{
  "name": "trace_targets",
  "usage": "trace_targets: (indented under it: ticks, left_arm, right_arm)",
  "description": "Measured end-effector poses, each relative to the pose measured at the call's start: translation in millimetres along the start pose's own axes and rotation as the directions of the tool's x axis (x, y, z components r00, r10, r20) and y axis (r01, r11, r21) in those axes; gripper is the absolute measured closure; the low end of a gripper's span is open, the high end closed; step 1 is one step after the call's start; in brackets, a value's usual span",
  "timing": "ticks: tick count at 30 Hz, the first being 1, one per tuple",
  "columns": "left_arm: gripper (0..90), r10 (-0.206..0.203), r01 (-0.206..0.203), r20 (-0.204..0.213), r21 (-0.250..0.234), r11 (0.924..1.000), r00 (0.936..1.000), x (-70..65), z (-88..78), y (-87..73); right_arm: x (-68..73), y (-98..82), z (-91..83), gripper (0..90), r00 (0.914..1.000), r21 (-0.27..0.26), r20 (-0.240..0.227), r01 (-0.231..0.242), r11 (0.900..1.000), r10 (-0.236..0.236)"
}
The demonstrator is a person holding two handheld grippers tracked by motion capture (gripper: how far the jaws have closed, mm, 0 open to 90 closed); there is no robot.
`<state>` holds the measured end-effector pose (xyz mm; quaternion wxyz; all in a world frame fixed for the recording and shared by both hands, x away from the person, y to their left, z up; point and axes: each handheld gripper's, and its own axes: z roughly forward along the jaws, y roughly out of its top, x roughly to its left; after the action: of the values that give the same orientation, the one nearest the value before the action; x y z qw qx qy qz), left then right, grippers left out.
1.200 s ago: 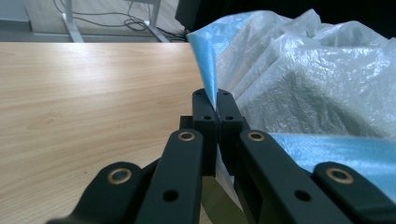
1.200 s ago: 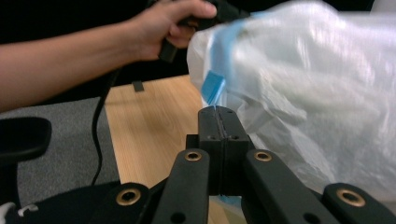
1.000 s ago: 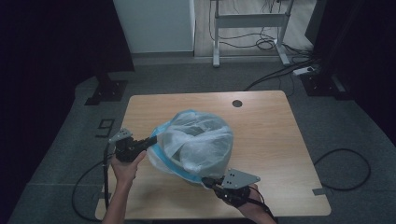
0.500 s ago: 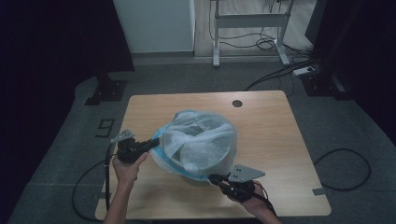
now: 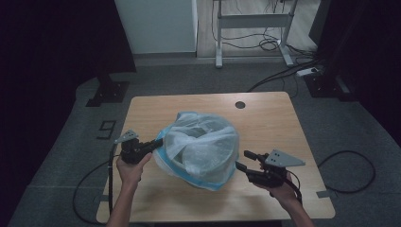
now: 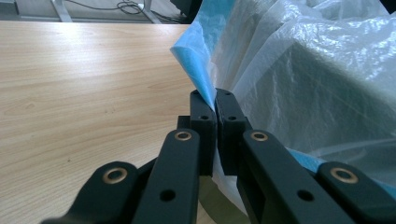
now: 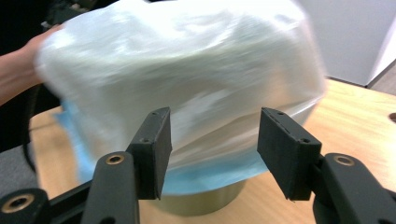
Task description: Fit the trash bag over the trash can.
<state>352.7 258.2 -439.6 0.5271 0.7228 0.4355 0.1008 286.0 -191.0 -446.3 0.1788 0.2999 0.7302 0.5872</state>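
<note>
I have a thin plastic bag [image 5: 201, 149] draped over a round bin [image 7: 203, 203] near the middle of the table [image 5: 269, 123]. The film is light, limp and slick, so it will slide and bunch, not lift as one piece; the doubled blue hem is the sturdiest place to grip. My left gripper [image 5: 156, 143] sits at the bag's nine o'clock, with its jaws pressed together on a fold of that blue hem [image 6: 198, 70]. My right gripper [image 5: 242, 161] stands at about four o'clock, just off the bag. Its jaws have just been opening and now stand spread with nothing pressed between them, though the bag's lower edge shows in the gap in the right gripper view. That picture is blurred, so I can't say whether a pad brushes the film.

I'd take the hem low on the right next, since the bin looks light and may shift under a hard tug.

A small cable hole [image 5: 240, 104] lies at one o'clock, well apart. Cables [image 5: 347, 161] trail on the floor beyond the table, and nothing blocks either gripper.
</note>
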Motion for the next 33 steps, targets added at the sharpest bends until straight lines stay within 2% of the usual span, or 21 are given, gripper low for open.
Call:
trace_targets:
  ticks: [5,8,9,12,13,18,21,25,33]
  left_arm:
    - [87.4,-0.002,0.002,-0.002,0.002,1.0000,1.0000,-0.2,5.4,1.0]
    - [87.6,-0.003,0.003,-0.001,0.002,1.0000,1.0000,0.1,7.4,1.4]
    - [87.7,-0.003,0.003,0.000,0.002,1.0000,1.0000,0.0,7.8,1.5]
    - [87.7,-0.001,0.001,0.005,0.004,1.0000,1.0000,-0.1,9.0,1.3]
    - [87.8,-0.001,0.001,0.005,0.004,1.0000,1.0000,-0.1,9.0,1.3]
    - [87.9,0.000,0.000,0.011,0.004,1.0000,0.9999,0.1,9.7,1.1]
    - [88.1,-0.004,0.004,0.007,0.002,1.0000,1.0000,1.0,9.9,1.4]
    - [88.0,-0.006,0.006,0.000,0.014,0.9999,1.0000,2.4,12.5,1.2]
    - [86.9,-0.012,0.012,0.001,0.041,0.9991,0.9999,3.2,14.9,-4.4]
  right_arm:
    - [-15.6,6.9,14.5,43.9,1.0000,-0.015,-0.004,0.002,1.000,-0.002]
    - [-19.9,7.6,19.9,46.6,0.9999,-0.013,-0.016,0.005,1.000,-0.005]
    - [-23.2,5.9,24.5,51.2,0.9988,-0.013,-0.049,-0.005,1.000,0.004]
    - [-24.5,1.2,30.1,62.5,0.9959,-0.018,-0.090,-0.003,1.000,0.002]
    - [-24.5,1.2,30.1,62.5,0.9959,-0.018,-0.090,-0.003,1.000,0.002]
    - [-24.3,-3.7,33.9,85.9,0.9934,-0.026,-0.114,0.011,1.000,-0.014]
    - [-23.2,-3.8,35.1,89.1,0.9939,-0.027,-0.108,0.022,0.999,-0.025]
    - [-26.4,-5.1,38.1,89.1,0.9984,-0.016,-0.057,0.002,1.000,-0.003]
    - [-28.0,-17.9,48.6,89.1,0.9996,0.042,-0.025,-0.016,0.999,0.017]
